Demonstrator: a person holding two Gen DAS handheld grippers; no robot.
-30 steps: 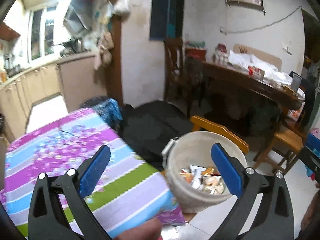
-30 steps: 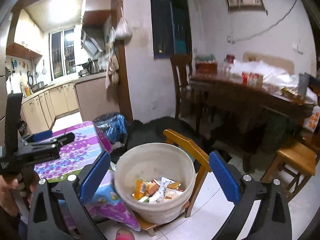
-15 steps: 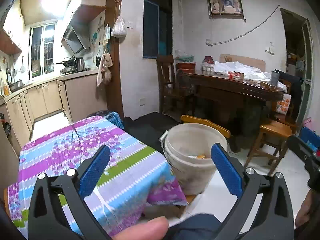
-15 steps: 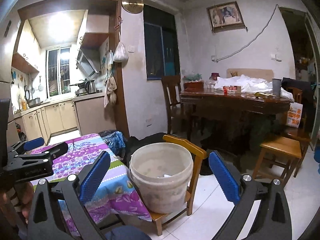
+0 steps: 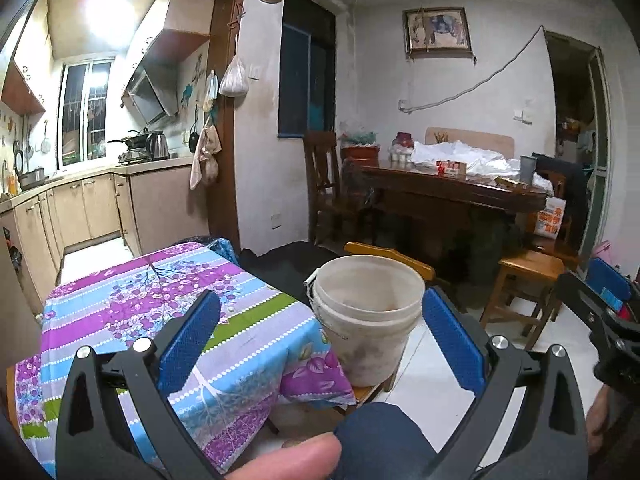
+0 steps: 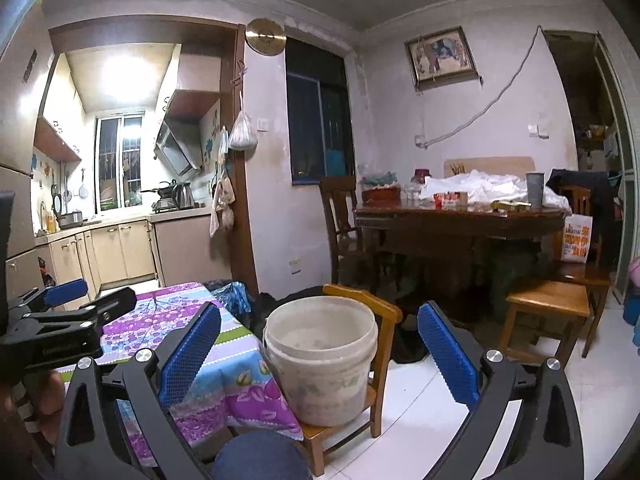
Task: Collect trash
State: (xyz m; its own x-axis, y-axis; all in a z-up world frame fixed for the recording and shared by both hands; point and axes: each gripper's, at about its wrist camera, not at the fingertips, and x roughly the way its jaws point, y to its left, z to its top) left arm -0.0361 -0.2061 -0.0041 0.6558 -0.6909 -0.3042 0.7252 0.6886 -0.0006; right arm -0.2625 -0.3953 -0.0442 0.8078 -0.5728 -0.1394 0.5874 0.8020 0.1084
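Right wrist view: grimy white bucket (image 6: 322,360) on chair (image 6: 384,320); both grippers' jaws spread, empty.

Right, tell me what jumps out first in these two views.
The dirty white bucket stands on a small wooden chair at centre, beside the low table's bright purple, blue and green striped cloth. Both the left gripper and the right gripper are open and empty. Behind stands a cluttered dark dining table.

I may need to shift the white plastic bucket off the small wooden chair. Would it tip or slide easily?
The white plastic bucket looks tall and thin-walled, so probably light and apt to tip if pushed near its rim. It fills most of the small wooden chair seat, so a slide could drop it.
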